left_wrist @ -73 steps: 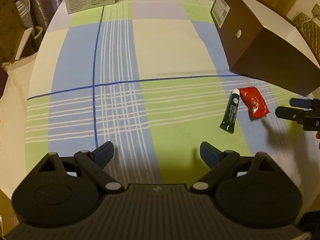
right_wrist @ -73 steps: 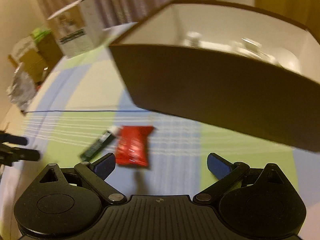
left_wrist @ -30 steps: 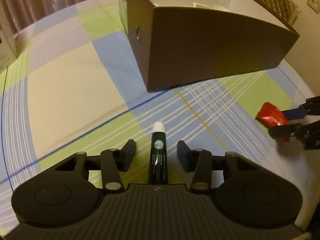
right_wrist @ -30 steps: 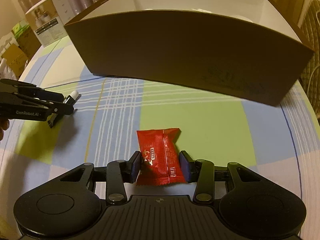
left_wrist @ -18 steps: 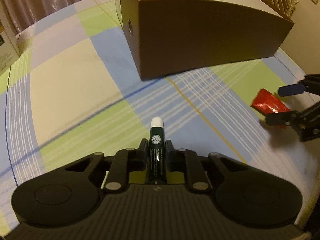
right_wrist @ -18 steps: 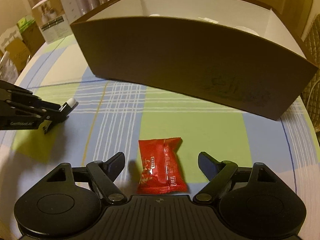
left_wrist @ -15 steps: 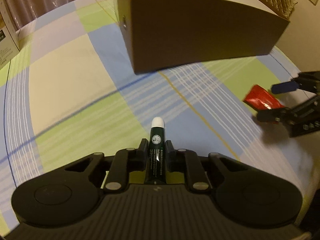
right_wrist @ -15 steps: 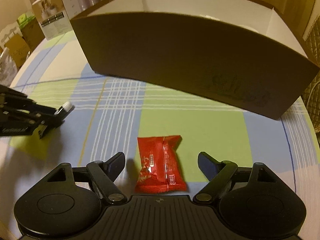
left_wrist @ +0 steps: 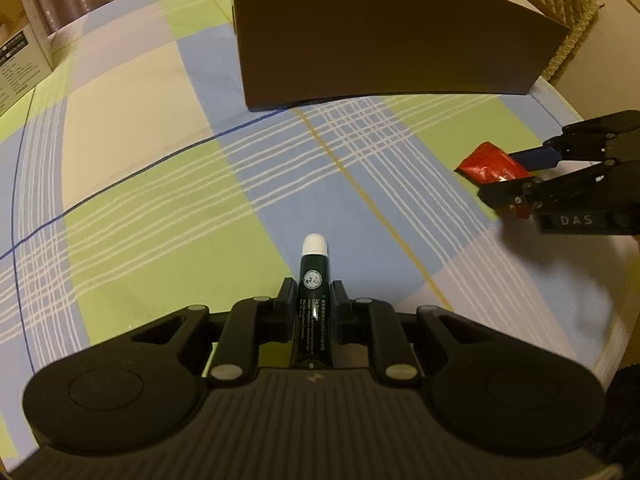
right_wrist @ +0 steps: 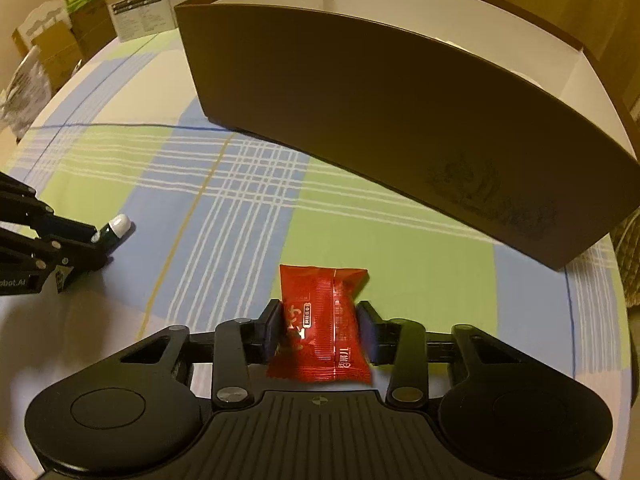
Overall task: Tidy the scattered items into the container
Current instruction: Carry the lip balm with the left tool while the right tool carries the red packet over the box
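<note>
On the checked cloth (left_wrist: pixel 168 216) that covers the counter, toward its far side, stands a large brown cardboard box (left_wrist: pixel 384 36) with a white interior, its top open. Nearer than the box, the left gripper (left_wrist: pixel 314 294) is pinched onto a dark green tube (left_wrist: pixel 314 300) with a white cap; the tube runs lengthwise between the two fingers, its capped end pointing ahead toward the box and sticking out past the fingertips. From the right wrist view the same tube (right_wrist: pixel 114 230) shows only its cap and a bit of its green body beyond the black fingers of the left gripper (right_wrist: pixel 96 240), at the left edge, close above the cloth. The right gripper (right_wrist: pixel 320 322) is closed on a red snack packet (right_wrist: pixel 320 328), its blue-padded fingers pressing the wrapper's two sides so the foil bulges and creases between them; the packet's far end reaches forward toward the box's long brown wall (right_wrist: pixel 400 120). In the left wrist view that packet (left_wrist: pixel 490 166) appears at the right, held between the fingers of the right gripper (left_wrist: pixel 516 176), well apart from the tube. Whether either item touches the cloth cannot be told. Beyond the counter's far left corner sit white printed cartons (right_wrist: pixel 136 8) and brown boxes (right_wrist: pixel 52 44).
</note>
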`<state>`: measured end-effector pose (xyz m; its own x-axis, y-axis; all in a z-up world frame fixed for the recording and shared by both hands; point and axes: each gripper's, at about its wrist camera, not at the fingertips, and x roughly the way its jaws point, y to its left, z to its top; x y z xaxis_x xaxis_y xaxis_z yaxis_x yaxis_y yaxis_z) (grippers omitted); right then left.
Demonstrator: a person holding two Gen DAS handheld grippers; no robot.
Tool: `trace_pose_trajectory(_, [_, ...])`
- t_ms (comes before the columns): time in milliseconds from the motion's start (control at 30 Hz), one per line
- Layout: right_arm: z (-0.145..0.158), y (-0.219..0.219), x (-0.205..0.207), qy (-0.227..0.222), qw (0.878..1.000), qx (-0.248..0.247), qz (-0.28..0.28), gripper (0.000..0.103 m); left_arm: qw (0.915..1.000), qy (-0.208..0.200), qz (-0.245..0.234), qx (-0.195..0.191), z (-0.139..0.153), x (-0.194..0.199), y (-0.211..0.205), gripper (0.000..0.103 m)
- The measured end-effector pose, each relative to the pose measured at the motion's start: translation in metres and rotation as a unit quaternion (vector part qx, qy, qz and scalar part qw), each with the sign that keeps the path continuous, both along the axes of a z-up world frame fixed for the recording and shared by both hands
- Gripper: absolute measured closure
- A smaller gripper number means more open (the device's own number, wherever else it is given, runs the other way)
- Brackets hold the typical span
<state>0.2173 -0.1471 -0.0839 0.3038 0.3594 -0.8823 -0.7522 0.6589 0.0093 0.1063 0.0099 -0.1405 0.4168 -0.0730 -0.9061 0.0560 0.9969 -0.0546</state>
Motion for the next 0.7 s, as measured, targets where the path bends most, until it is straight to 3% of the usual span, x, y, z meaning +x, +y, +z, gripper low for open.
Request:
trace_pose_trajectory(67, [0.0, -0.004, 0.0, 0.004, 1.0, -0.001, 0.006, 0.065, 1.0, 0.001, 0.007, 0.004, 0.0, -0.001, -0.002, 0.089])
trace_pose_trajectory(400, [0.018, -0.041, 0.003, 0.012, 1.0, 0.021, 0.013, 0.065, 0.9998, 0.001, 0.022, 0.001, 0.003, -0.003, -0.026, 0.09])
trace_pose_trajectory(700, [0.039, -0.083, 0.015, 0.032, 0.997, 0.063, 0.005, 0.065, 0.9988, -0.027, 0.041, -0.004, 0.028, -0.006, -0.049, 0.09])
